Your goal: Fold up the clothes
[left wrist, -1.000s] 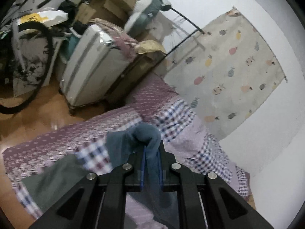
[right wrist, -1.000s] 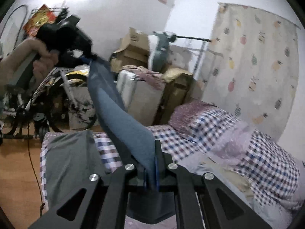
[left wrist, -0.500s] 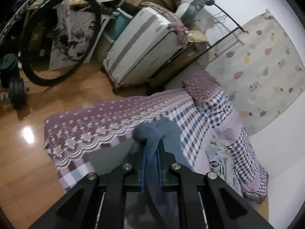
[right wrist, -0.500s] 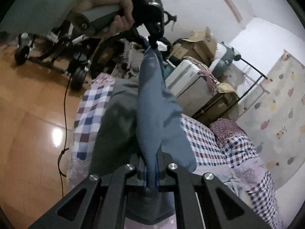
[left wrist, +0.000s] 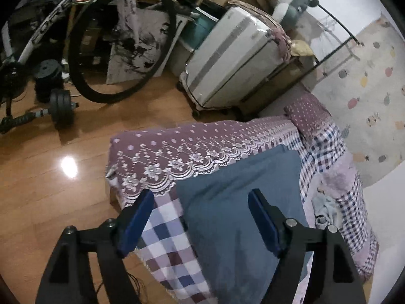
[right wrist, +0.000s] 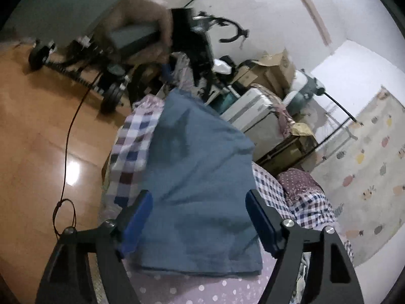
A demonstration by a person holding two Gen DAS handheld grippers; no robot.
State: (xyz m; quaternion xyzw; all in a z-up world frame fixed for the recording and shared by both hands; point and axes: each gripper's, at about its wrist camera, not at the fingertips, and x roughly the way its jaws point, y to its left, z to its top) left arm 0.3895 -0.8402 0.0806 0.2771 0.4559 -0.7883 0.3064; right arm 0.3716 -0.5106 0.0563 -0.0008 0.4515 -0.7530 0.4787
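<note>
Both hand-held grippers, left (left wrist: 201, 217) and right (right wrist: 198, 219), gape wide, empty. Blue garment (left wrist: 243, 202) lies flat at bed (left wrist: 164, 238) edge; risk: sliding off, snagging on regrasp.

Bare floor (left wrist: 50, 177) left — bicycle wheel (left wrist: 121, 38) beyond
</note>
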